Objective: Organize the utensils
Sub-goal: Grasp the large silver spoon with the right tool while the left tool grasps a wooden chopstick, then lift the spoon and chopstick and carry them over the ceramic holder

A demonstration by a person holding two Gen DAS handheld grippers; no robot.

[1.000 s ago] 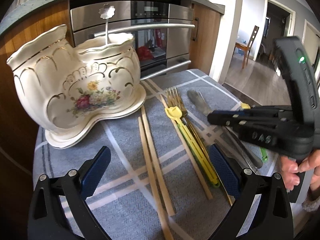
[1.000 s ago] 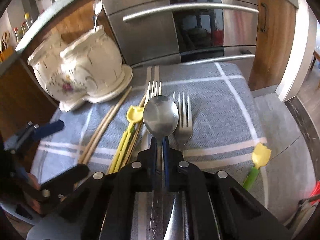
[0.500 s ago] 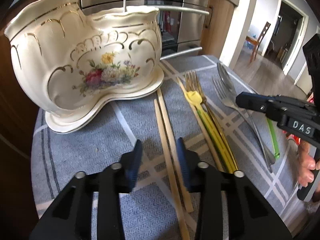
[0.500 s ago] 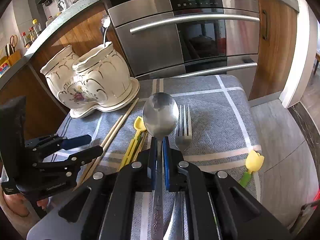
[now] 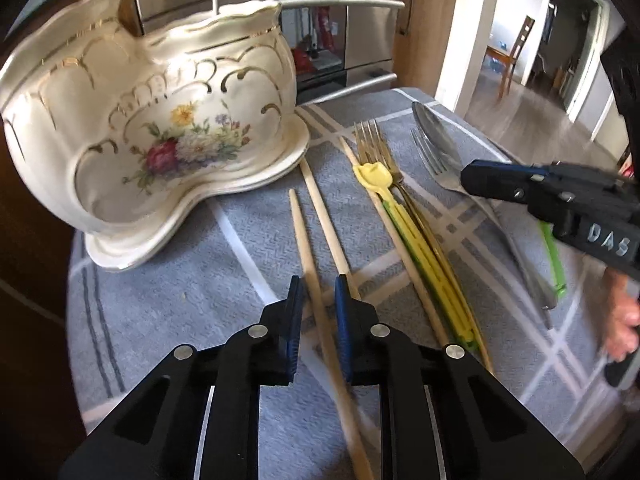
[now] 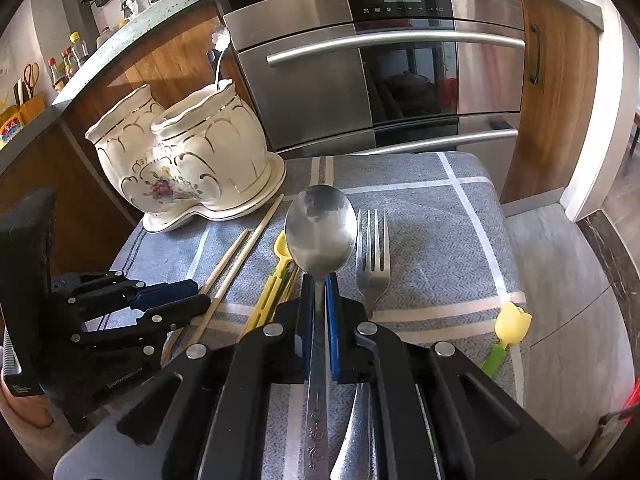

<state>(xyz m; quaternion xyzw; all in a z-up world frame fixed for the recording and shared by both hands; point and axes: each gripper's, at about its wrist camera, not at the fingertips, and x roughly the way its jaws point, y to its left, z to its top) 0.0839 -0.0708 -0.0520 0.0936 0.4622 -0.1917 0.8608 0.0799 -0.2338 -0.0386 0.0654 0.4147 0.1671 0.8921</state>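
Left gripper (image 5: 318, 294) narrowed around chopstick (image 5: 310, 256); right gripper (image 6: 319, 292) clamps spoon (image 6: 320, 230)

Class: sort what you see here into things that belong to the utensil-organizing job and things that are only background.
Part of the job: ceramic holder, steel spoon in the right gripper, chopsticks between the left gripper fingers, steel fork, yellow spoon.

Just background: oven, dining chair, sauce bottles.

Left gripper (image 5: 318, 292) sits low, jaws narrowed to a slim gap. Right gripper (image 6: 320, 292) at its two o'clock, jaws pinched tight, raised above the surface.
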